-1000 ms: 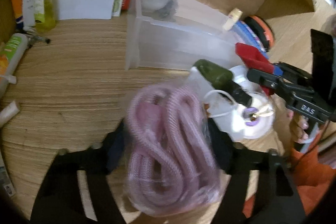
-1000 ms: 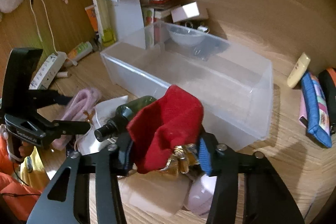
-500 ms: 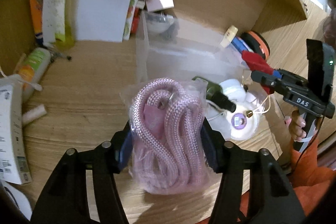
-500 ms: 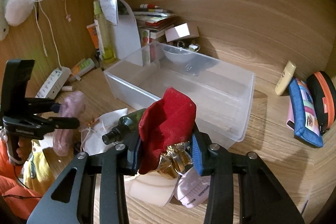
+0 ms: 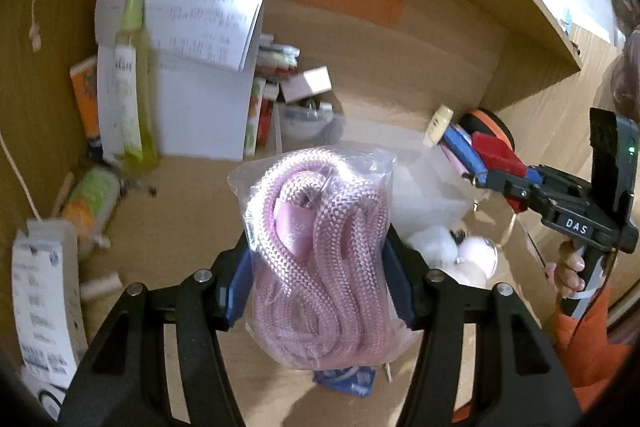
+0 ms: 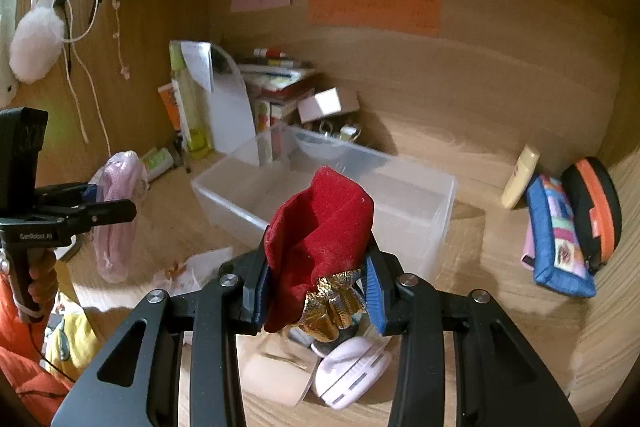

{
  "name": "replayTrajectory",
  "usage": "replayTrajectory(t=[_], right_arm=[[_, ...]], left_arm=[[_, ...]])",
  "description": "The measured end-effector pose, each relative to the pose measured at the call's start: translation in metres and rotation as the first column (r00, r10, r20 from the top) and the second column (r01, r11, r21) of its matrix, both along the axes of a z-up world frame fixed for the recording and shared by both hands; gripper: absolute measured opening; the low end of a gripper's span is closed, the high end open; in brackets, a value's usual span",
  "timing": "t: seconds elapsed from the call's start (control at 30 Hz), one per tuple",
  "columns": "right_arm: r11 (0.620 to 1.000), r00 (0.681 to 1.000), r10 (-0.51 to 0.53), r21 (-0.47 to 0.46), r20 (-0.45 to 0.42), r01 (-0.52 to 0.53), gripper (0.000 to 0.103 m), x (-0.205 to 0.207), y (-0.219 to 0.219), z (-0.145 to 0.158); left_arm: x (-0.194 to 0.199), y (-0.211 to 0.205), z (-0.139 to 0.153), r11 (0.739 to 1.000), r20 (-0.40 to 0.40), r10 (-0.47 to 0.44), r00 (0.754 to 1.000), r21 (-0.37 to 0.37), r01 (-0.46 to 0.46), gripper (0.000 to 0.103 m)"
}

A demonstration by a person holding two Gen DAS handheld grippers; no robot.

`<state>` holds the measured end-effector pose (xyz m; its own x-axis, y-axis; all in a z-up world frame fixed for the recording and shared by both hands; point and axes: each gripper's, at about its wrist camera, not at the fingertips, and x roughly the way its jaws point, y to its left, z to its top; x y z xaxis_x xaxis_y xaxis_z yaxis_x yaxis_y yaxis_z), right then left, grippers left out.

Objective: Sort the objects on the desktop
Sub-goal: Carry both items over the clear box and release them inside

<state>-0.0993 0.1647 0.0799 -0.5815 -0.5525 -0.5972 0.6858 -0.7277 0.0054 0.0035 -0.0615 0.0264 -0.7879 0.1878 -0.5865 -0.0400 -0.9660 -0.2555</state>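
My left gripper point(image 5: 318, 263) is shut on a clear bag of coiled pink rope point(image 5: 320, 251), held up off the desk; the same bag of rope point(image 6: 116, 219) shows at the left of the right wrist view. My right gripper point(image 6: 316, 275) is shut on a red velvet pouch point(image 6: 320, 223) with a gold gathered neck, lifted in front of the clear plastic bin point(image 6: 408, 211). Seen in the left wrist view, the right gripper point(image 5: 496, 171) carries the red pouch point(image 5: 496, 151) at the right. The bin's inside looks bare apart from its far end.
A white round thing point(image 6: 352, 367) and papers lie on the desk under the right gripper. A blue patterned pouch point(image 6: 556, 239), an orange-black case point(image 6: 596, 211) and a cream tube point(image 6: 520, 183) lean at the right wall. Books, a white stand point(image 5: 200, 111) and tubes crowd the back left.
Both grippers have risen off the desk with their loads, and both views tilt up to show more of the back wall. The dark green bottle has dropped out of view.
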Motion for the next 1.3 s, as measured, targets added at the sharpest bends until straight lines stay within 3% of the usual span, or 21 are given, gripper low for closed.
replayTrajectory(t=[0.63, 1.07, 1.3], right_arm=[[0.998, 0.995, -0.052, -0.045, -0.081, 0.048, 0.035, -0.047, -0.007, 0.035], [0.997, 0.997, -0.075, 0.017, 0.035, 0.074, 0.035, -0.093, -0.028, -0.016], [0.998, 0.993, -0.055, 0.032, 0.102, 0.052, 0.035, -0.107, -0.028, -0.036]], left_arm=[[-0.063, 0.011, 0.05, 0.997, -0.123, 0.005, 0.992, -0.074, -0.014, 0.058], [-0.136, 0.021, 0.003, 0.998, 0.037, -0.007, 0.999, -0.068, 0.01, 0.058], [-0.15, 0.028, -0.02, 0.994, 0.086, -0.016, 0.996, -0.106, 0.026, 0.058]])
